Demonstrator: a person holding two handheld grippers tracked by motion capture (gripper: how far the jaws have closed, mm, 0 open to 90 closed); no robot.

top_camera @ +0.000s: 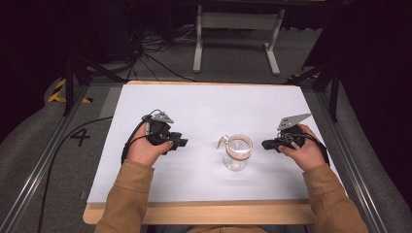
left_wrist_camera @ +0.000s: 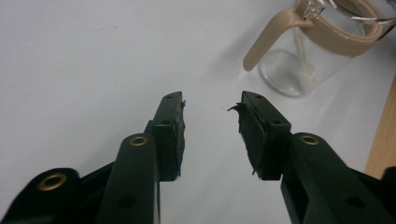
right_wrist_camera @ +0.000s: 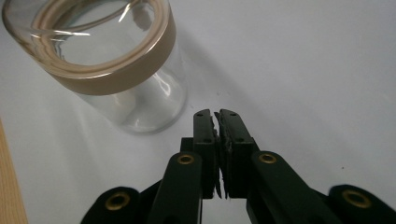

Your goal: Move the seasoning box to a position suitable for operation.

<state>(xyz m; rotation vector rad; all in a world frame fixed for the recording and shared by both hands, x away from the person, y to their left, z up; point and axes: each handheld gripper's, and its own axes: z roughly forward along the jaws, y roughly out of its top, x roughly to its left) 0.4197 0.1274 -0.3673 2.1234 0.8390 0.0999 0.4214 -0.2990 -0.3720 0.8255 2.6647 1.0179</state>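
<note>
Glass jar (top_camera: 237,152) upright — between both hand-held grippers.

One mark can be read: a large dark figure "4" (top_camera: 80,137) stands on the grey floor (top_camera: 29,145), just left of the white table top (top_camera: 209,102) and near its left edge, seen in the high view. The glass jar (top_camera: 237,152) that stands on the table top bears no readable label in any view.
</note>
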